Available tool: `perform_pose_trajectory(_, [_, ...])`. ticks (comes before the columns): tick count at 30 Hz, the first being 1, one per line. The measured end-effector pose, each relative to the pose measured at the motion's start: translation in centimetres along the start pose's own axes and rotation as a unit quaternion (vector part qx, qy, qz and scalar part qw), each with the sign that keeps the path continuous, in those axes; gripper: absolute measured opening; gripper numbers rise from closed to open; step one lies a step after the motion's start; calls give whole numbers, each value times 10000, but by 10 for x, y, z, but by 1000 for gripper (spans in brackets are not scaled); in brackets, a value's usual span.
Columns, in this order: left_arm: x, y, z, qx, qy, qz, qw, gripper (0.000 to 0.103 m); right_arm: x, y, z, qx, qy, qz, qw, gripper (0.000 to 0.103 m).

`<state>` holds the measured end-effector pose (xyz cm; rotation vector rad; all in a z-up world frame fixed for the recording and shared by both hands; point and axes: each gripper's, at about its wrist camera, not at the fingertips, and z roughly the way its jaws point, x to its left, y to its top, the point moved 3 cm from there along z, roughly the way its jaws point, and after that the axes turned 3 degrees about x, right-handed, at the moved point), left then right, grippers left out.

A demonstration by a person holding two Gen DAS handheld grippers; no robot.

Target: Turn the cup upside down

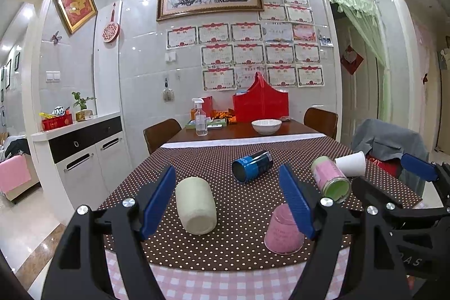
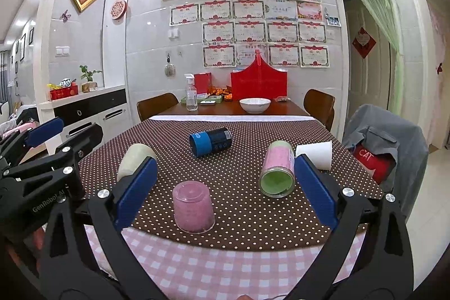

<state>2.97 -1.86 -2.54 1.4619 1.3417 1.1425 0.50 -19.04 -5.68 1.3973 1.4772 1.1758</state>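
- Pink cup (image 2: pixel 193 206): stood mouth-down near the front edge of the bench (image 2: pixel 242 218); judged light, thin-walled, slippery plastic, best taken across its mid-wall.
- Cream cup (image 1: pixel 196 205), blue can (image 1: pixel 252 166), pink-and-green jar (image 2: pixel 277 172), white paper cup (image 2: pixel 315 154): all lying on their sides; no contents seen.
- White bowl (image 2: pixel 254 105): contents hidden.
- Left tool (image 1: pixel 227 201), right tool (image 2: pixel 225 191): fingers spread apart, nothing held.

Pink cup (image 2: pixel 193 206) upside down near the table's front edge, bare dotted cloth (image 2: pixel 239 204) on both its sides, cream cup (image 2: pixel 135 159) lying toward the left edge, blue can (image 2: pixel 210 142) mid-table, green-and-pink jar (image 2: pixel 277 173) and white paper cup (image 2: pixel 315 153) crowding the right edge
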Motion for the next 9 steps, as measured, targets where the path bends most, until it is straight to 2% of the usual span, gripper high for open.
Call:
perform_pose_trajectory(6, [-13,-6,25,232,43,99,9997,75,-11,-7,24,257,-100,51,9996,96])
perform_pose_trajectory(9, [-23,-14,45,473,67,224,9986,75,-16,-13,39,440,-285,30,9986,96])
